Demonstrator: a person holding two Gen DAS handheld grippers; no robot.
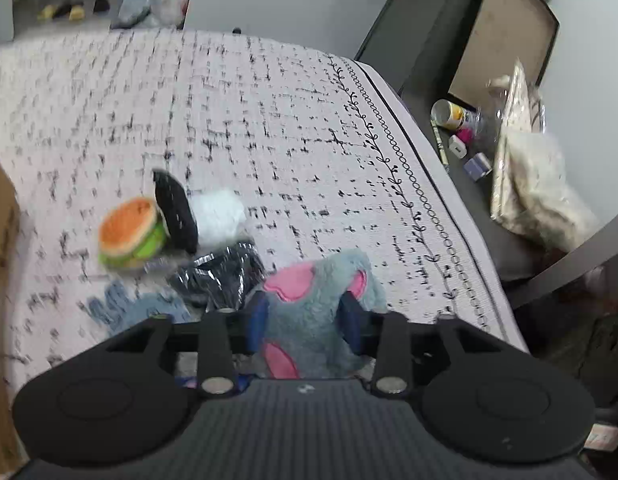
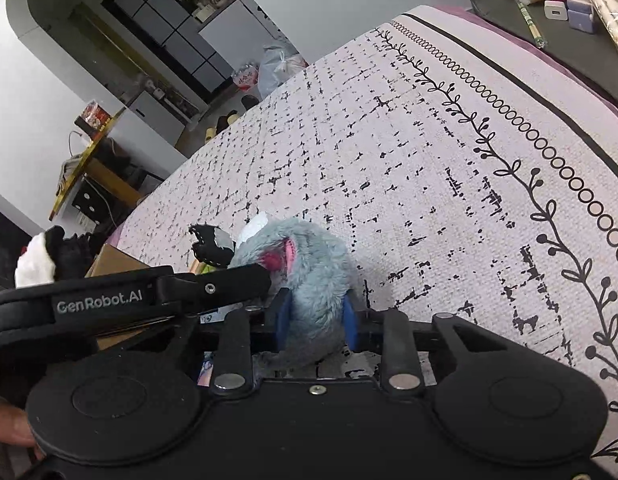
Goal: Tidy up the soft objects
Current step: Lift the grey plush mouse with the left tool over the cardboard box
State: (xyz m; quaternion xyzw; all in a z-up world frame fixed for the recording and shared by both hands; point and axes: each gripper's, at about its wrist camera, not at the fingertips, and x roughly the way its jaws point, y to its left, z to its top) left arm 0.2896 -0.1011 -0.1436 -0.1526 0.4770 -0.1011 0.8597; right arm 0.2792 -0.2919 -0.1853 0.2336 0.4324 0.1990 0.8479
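- The left gripper (image 1: 305,320) has its blue pads pinching a grey-blue plush toy (image 1: 317,308) with pink patches, which bulges between and above them.
- The right gripper (image 2: 315,320) is also squeezed onto the same plush toy (image 2: 305,276); the fleece swells out above its pads, and the left tool's arm reaches in from the left, just beside it.
- The toy sits at the near edge of the bed (image 1: 269,120), near its right border.
- Sorting looks barely begun, by my reading: a burger-shaped plush (image 1: 131,234), a black-and-white soft piece (image 1: 201,212), a crinkly dark plastic packet (image 1: 221,276) and a blue-grey knitted glove (image 1: 129,306) lie loose in a cluster on the near left.
- A cardboard box (image 1: 1,216) shows at the far left edge; it may be the destination, though blur and cropping leave that uncertain.
- The bedcover is a coarse woven pale cloth with black dashes and a vine border; the toy is long-piled, the burger smooth and rounded.
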